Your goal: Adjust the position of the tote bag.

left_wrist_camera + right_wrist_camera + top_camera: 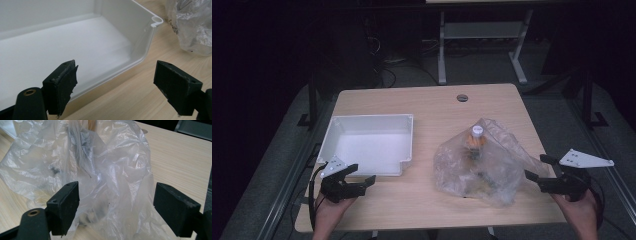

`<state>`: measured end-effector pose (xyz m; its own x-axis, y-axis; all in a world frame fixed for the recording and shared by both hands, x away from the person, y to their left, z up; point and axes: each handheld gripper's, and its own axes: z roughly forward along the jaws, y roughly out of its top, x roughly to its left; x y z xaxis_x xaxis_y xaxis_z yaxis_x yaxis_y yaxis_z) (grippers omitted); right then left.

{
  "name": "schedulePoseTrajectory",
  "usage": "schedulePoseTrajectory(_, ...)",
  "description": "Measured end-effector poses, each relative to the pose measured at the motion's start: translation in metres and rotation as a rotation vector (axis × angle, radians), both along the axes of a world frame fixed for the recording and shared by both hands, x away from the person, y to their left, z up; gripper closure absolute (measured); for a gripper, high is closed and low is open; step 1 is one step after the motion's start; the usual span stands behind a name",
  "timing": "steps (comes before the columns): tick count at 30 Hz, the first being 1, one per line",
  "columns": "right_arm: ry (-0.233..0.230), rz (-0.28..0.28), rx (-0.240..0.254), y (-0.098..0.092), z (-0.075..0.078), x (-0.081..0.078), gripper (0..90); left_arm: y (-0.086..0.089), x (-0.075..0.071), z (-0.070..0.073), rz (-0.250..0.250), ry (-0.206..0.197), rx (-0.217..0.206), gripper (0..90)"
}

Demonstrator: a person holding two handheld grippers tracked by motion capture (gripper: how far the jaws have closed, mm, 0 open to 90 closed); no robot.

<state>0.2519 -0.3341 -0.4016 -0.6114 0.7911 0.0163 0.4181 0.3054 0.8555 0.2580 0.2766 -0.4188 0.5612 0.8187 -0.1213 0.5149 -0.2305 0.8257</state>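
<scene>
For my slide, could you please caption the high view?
Open left gripper beside white tray; open right gripper facing clear plastic bag holding a bottle.

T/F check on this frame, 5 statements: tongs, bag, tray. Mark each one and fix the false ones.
1. Both tongs are open and hold nothing. True: left tongs and right tongs stand wide with nothing between the pads.
2. The white tray already holds the bottle. False: the tray is empty; the bottle sits inside the clear plastic bag.
3. The bag lies to the right of the tray in the high view. True.
4. The right tongs grip the bag. False: the bag lies ahead of its open jaws, and the pads do not press on it.
5. The left tongs hover by the tray's near corner. True, over the wooden table.
</scene>
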Motion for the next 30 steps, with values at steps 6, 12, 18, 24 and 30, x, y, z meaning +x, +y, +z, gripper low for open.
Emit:
schedulePoseTrajectory(6,0.0,0.004,0.004,-0.0007,0.0002,0.0005,20.0,0.0011,-0.0012,0.0001,0.009,0.001,-0.001,18.7)
schedulePoseTrajectory(12,0.0,0.006,0.003,-0.0006,0.0,0.0008,20.0,0.0016,-0.0018,0.0004,0.012,0.003,0.008,18.8)
schedulePoseTrajectory(18,-0.007,-0.004,0.002,-0.0017,0.0019,-0.0028,20.0,-0.0014,-0.0002,0.0006,-0.009,0.008,0.008,19.4)
schedulePoseTrajectory(24,-0.014,-0.01,0.006,-0.0025,0.0031,-0.0042,19.9,-0.001,-0.0019,0.0025,-0.019,0.012,-0.006,21.0)
schedulePoseTrajectory(30,-0.016,-0.006,0.003,-0.0018,0.0033,-0.0045,19.9,0.0001,-0.002,0.0065,-0.019,-0.007,-0.006,22.7)
